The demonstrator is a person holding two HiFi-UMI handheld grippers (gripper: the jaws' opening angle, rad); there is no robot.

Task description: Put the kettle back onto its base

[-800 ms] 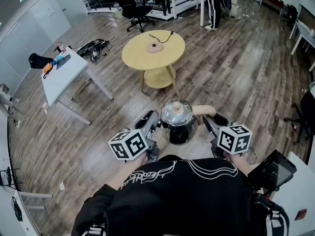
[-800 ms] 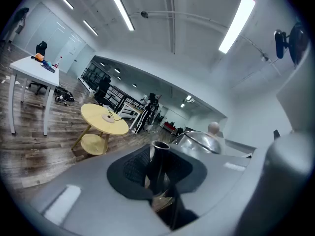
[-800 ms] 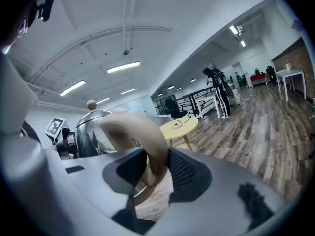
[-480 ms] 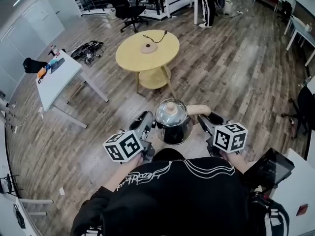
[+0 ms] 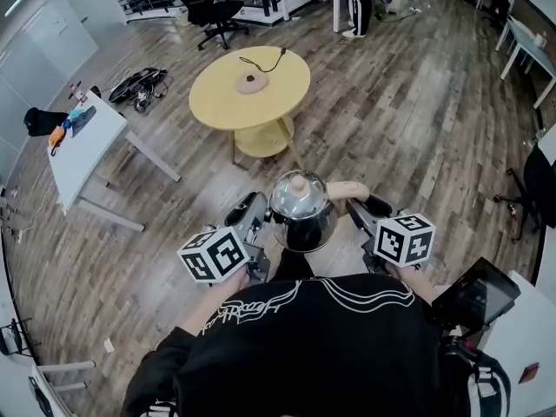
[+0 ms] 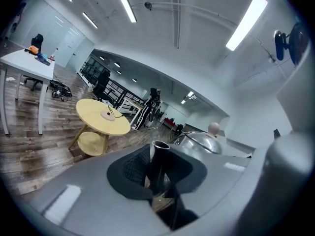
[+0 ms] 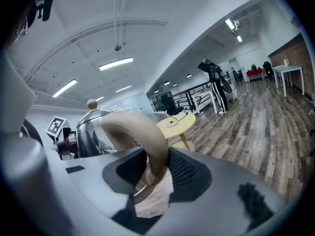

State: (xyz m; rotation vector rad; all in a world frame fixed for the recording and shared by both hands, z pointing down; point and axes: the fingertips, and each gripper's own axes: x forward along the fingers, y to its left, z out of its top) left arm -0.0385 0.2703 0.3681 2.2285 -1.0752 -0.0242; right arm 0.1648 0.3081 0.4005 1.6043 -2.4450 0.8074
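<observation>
Holding the kettle (image 5: 300,211), left tongs (image 6: 157,170) clamp its spout (image 6: 158,159) and right tongs (image 7: 152,173) its handle (image 7: 140,129).

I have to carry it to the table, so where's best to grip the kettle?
The curved beige handle, from the side opposite the spout: it arches clear of the kettle, so fingers fit either side. The right gripper holds it there.
</observation>
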